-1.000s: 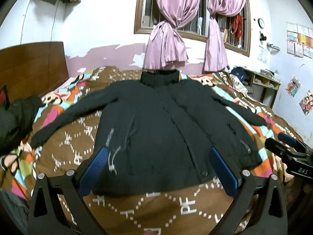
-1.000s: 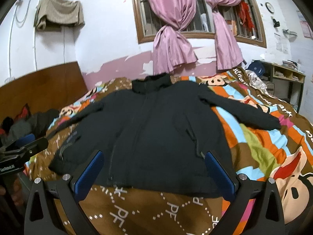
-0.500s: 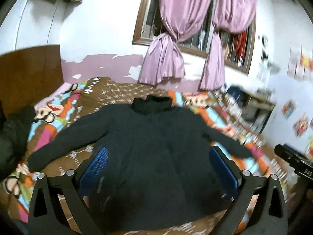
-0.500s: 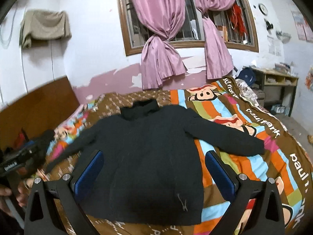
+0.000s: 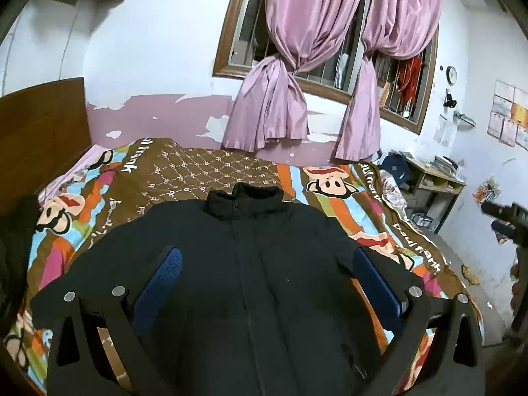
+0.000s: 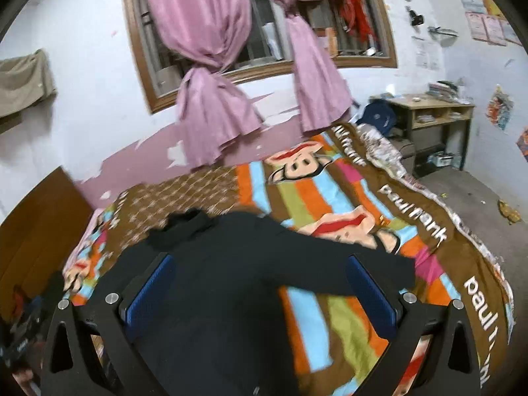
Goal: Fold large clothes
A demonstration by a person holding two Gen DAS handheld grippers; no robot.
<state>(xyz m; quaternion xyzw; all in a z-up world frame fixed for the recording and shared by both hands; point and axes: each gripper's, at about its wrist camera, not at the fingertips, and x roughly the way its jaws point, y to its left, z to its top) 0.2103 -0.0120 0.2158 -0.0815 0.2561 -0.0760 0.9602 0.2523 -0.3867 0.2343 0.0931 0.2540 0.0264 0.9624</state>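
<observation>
A large black jacket point(image 5: 250, 264) lies flat on the bed, front up, collar toward the window, both sleeves spread out to the sides. It also shows in the right wrist view point(image 6: 224, 283), with its right sleeve point(image 6: 356, 264) stretched over the striped cover. My left gripper point(image 5: 267, 283) is open and empty, held above the jacket's body. My right gripper point(image 6: 260, 290) is open and empty, above the jacket's right half. The right gripper also shows at the right edge of the left wrist view point(image 5: 505, 217).
The bed point(image 5: 330, 178) has a brown and striped cartoon cover. A wooden headboard point(image 5: 39, 132) stands at the left, with dark clothes point(image 5: 13, 231) beside it. A pink-curtained window point(image 5: 323, 43) is behind. A desk point(image 6: 435, 118) stands at the right by bare floor point(image 6: 478, 198).
Both grippers have risen and pulled back from the jacket, so more of the bed and room shows. The right one has turned toward the right sleeve. Both stay open and empty.
</observation>
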